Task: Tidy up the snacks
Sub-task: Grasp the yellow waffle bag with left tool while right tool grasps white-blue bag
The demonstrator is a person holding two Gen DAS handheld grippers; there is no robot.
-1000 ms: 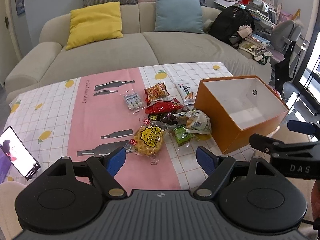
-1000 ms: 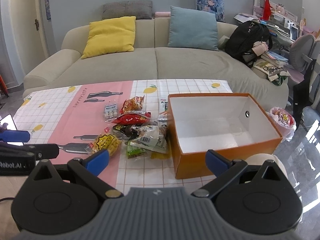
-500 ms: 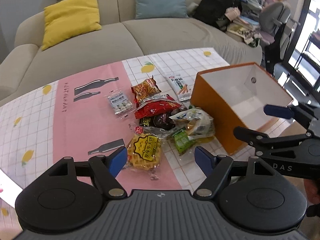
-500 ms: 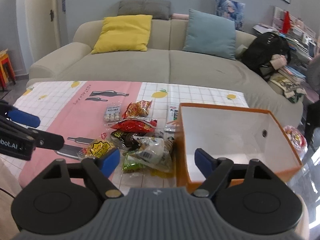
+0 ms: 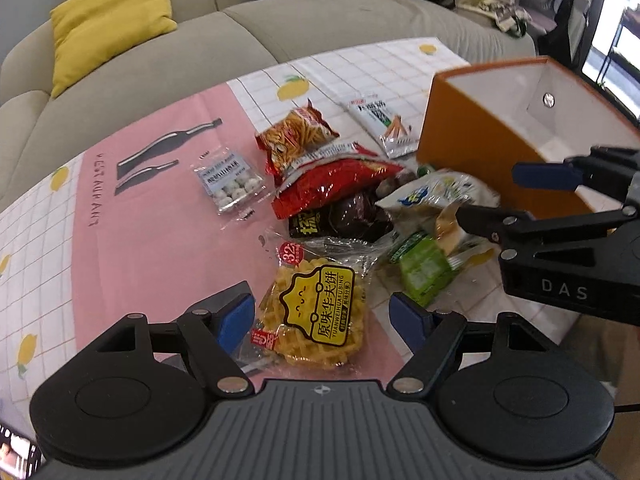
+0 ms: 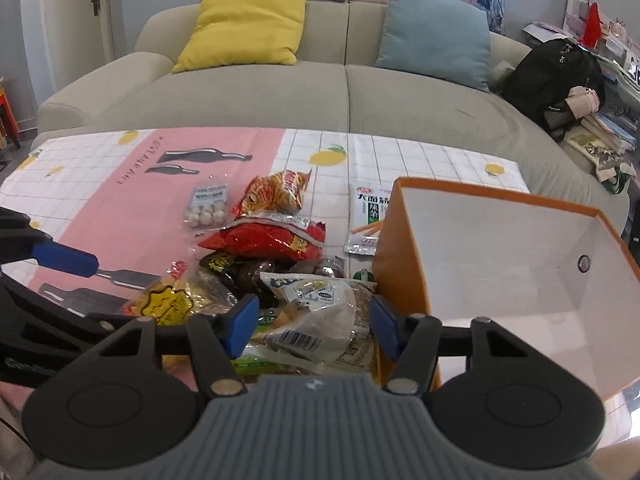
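A pile of snack packs lies on the table beside an open orange box (image 5: 472,148) (image 6: 404,264) with a white inside. My left gripper (image 5: 322,318) is open, its blue pads either side of a yellow waffle pack (image 5: 316,314) (image 6: 164,304). My right gripper (image 6: 312,322) (image 5: 500,196) is open over a clear white-labelled pack (image 6: 316,312) (image 5: 432,196). Also in the pile are a red bag (image 5: 336,184), an orange stick-snack bag (image 5: 296,136), a dark pack (image 5: 344,220), a green pack (image 5: 424,272), a white stick pack (image 5: 384,124) and a small candy pack (image 5: 230,184).
The table wears a pink and white lemon-print cloth (image 5: 140,232). A beige sofa (image 6: 320,80) with a yellow cushion (image 6: 244,24) and a blue cushion (image 6: 436,36) stands behind. A black backpack (image 6: 556,68) sits at the sofa's right end.
Both grippers have dropped and moved forward toward the snack pile. The left now straddles the waffle pack; the right is over the clear pack by the box.
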